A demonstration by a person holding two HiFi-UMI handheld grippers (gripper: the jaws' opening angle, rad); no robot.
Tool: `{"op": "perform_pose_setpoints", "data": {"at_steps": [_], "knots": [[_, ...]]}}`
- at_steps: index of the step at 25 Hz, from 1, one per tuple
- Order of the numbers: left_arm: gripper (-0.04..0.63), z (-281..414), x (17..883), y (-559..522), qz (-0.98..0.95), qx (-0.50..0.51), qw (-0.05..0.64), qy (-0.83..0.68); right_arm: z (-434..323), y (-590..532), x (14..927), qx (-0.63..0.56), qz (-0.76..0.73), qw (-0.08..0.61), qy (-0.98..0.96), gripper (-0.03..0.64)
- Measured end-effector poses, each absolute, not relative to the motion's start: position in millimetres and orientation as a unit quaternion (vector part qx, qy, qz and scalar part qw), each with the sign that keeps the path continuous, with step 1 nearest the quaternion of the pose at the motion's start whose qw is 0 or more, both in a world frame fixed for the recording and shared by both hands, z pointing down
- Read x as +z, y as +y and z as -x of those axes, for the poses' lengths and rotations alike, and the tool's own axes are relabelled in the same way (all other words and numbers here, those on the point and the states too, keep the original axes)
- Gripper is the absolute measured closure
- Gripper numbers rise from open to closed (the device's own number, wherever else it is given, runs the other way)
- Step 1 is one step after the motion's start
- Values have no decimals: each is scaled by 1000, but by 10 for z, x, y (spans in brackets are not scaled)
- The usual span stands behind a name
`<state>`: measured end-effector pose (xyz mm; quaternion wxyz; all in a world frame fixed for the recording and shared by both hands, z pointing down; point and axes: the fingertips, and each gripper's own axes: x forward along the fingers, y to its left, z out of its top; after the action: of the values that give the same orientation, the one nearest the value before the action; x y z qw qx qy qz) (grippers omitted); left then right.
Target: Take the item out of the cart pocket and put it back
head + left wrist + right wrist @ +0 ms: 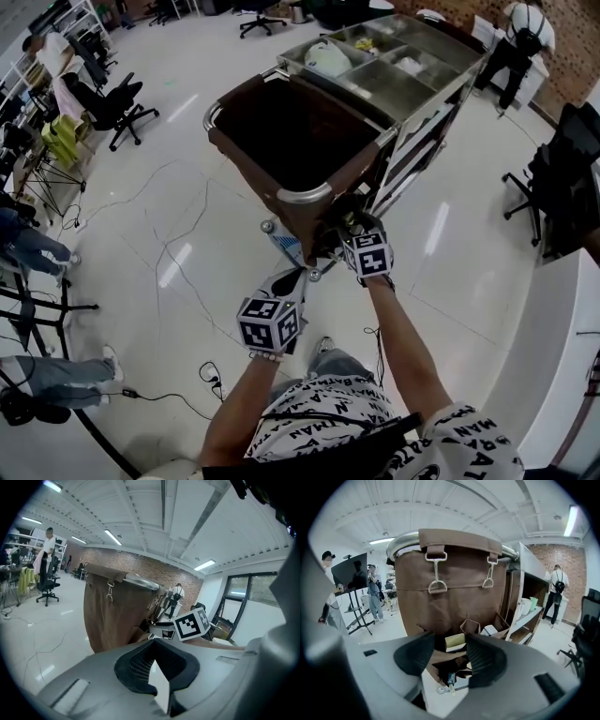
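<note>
A cart carries a big brown bag (291,131) (454,588) with small open pockets (471,626) low on its front. A pale cream box (454,641) sticks out of one pocket. My right gripper (450,660) (345,225) is open right in front of that pocket; the box shows between the pads (415,654), beyond them and untouched. My left gripper (292,279) (155,644) hangs lower and nearer to me, off the cart. Its dark pads (138,665) meet at the tips, with only a pale sliver showing behind them.
The cart's metal top tray (412,89) holds several items. Another white thing (490,630) sits in a neighbouring pocket. A blue-and-white thing (284,246) lies by the cart's foot. Office chairs (112,103) and people (374,590) stand around; cables (178,244) cross the floor.
</note>
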<state>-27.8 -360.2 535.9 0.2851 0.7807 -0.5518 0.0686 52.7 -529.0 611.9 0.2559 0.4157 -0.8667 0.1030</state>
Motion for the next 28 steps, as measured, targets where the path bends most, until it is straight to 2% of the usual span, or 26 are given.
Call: {"op": "perform_pose_setpoints", "data": {"at_steps": [5,12,16,18,20,28], "knots": [[595,366,5251,-3324,-784,55,282,-550,-623,-4984,5637,85,-439,223,-866,388],[595,516,5102,-2679,-801,41,267,-535,-533,-3907,4905,86,-428,165,-884,402],[595,564,4981,-2187,-815,38,250,-521,-509,-3111,4504,82,-435,133,-887,487],[595,552,4916,-1953,-823,33,247,-510,-501,-2744,4383,80,-442,121,-885,573],[595,553,4851,-1734,-828,29,245,-503,-460,-2400,4305,80,-445,114,-885,607],[595,585,4693,-1128,-843,26,241,-480,-297,-1399,4268,93,-440,104,-887,617]]}}
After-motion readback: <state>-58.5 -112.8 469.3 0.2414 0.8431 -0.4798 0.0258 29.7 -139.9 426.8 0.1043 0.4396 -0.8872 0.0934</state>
